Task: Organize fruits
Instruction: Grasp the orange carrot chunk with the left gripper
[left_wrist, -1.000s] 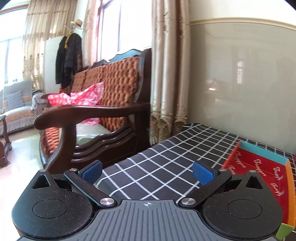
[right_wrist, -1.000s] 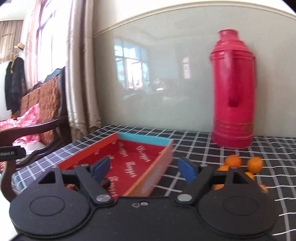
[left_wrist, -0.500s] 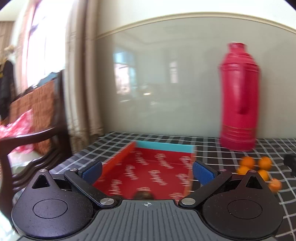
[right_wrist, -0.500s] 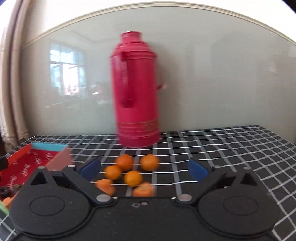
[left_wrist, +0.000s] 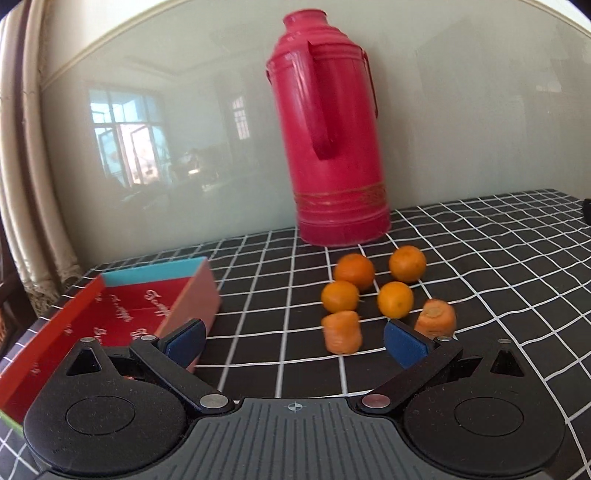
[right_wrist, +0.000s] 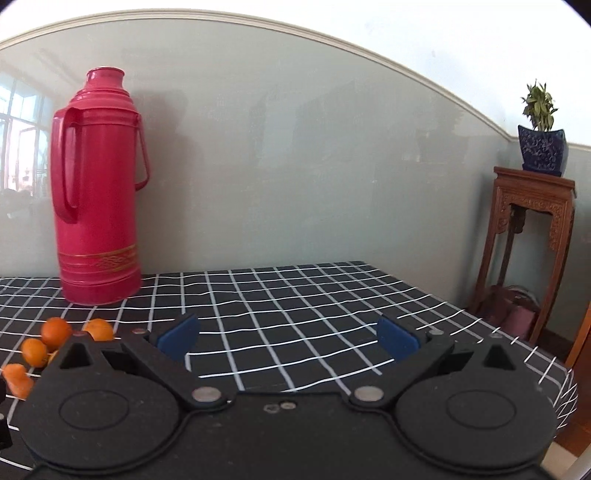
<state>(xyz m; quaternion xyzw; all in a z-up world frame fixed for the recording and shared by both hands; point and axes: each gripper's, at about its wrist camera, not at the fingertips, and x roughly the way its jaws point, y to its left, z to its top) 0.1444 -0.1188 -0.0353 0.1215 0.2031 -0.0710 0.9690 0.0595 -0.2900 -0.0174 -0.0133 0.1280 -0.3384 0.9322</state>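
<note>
Several small oranges (left_wrist: 354, 271) lie in a cluster on the black checked tablecloth (left_wrist: 498, 258), with two carrot chunks (left_wrist: 341, 332) just in front of them. My left gripper (left_wrist: 294, 345) stands open close behind the cluster, one carrot chunk (left_wrist: 435, 318) beside its right pad, nothing between the pads. A red cardboard box (left_wrist: 122, 306) with a teal end sits at the left. My right gripper (right_wrist: 287, 339) is wide open over bare cloth; the oranges (right_wrist: 55, 332) and a carrot chunk (right_wrist: 16, 380) lie off to its left.
A tall red thermos (left_wrist: 332, 147) stands behind the fruit against the glossy wall. The table's right edge (right_wrist: 554, 373) drops off near a carved wooden stand (right_wrist: 532, 240) bearing a blue plant pot (right_wrist: 541, 151). A curtain (left_wrist: 26, 166) hangs at the far left.
Both views have swung right: the left from the sofa past the red box to the fruit, the right from the box past the thermos to bare cloth. The right jaws have spread wider.
</note>
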